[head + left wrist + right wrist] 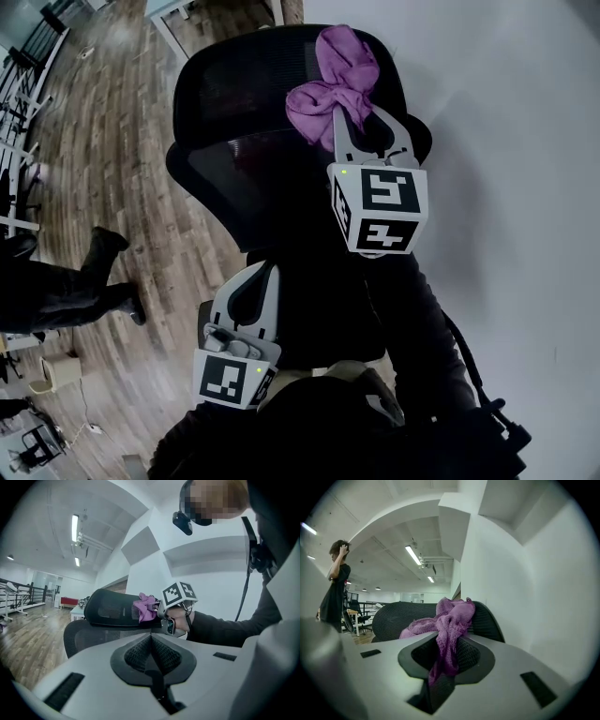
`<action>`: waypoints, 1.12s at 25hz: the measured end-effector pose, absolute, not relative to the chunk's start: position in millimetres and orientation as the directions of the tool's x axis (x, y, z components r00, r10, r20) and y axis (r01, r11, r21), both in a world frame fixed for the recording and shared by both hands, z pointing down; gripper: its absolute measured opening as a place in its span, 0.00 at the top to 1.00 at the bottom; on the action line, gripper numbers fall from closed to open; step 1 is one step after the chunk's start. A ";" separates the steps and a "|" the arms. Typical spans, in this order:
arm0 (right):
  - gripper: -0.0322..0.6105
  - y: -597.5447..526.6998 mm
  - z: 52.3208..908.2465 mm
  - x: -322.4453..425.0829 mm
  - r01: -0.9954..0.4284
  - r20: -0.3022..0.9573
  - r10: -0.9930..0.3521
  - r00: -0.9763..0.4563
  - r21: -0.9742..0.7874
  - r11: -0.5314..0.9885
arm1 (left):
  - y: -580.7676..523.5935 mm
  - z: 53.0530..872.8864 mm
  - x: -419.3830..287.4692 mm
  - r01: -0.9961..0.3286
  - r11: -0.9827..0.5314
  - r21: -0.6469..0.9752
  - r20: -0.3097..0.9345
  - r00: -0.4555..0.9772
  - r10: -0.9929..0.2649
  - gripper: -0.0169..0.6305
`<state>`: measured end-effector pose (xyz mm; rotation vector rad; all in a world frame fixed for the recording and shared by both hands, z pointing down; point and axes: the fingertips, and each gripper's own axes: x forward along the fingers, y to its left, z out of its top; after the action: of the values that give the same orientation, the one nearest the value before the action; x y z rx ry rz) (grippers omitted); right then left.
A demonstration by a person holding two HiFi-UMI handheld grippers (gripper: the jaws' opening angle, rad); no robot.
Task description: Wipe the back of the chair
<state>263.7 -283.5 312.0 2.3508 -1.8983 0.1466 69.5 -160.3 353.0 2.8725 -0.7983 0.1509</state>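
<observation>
The right gripper (pixel 367 129) has the purple cloth (pixel 330 82) pinched tight between its jaws, and the bunch seems to rest against the far, upper part of the black mesh chair back (pixel 253 178), toward its right side. The left gripper (pixel 257 286) hangs nearer the person, jaws closed on nothing (idle, I'd say). To wipe well, I'd press the cloth flat and sweep leftward in overlapping passes.

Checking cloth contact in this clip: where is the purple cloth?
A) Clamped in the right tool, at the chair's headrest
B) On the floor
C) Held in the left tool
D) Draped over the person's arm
A: the right tool is shut on the purple cloth at the black mesh headrest; the left tool is shut on nothing.
</observation>
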 end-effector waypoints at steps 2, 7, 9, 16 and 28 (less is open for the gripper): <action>0.82 -273.0 312.6 272.7 -0.974 0.143 -0.963 0.227 0.029 -0.225 | -153.0 357.0 75.4 -0.513 -0.849 0.125 0.151 0.856 -0.495 0.96; 0.82 -251.1 317.8 287.0 -0.967 0.132 -0.958 0.256 0.029 -0.255 | -137.2 362.7 85.8 -0.483 -0.869 0.109 0.137 0.873 -0.468 0.96; 0.82 -244.8 321.7 293.4 -0.965 0.129 -0.956 0.264 0.024 -0.263 | -132.3 368.4 90.3 -0.482 -0.869 0.112 0.149 0.873 -0.465 0.96; 0.82 -232.2 320.0 300.4 -0.962 0.111 -0.956 0.272 0.014 -0.272 | -117.8 365.0 92.7 -0.465 -0.881 0.091 0.125 0.883 -0.453 0.96; 0.82 -232.7 335.8 297.2 -0.961 0.143 -0.952 0.269 -0.025 -0.275 | -115.1 363.1 82.5 -0.497 -0.864 0.078 0.178 0.860 -0.479 0.96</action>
<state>297.2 -232.7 335.8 2.4487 -1.8494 0.1989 82.5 -115.1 363.1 2.9123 -0.7672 0.2317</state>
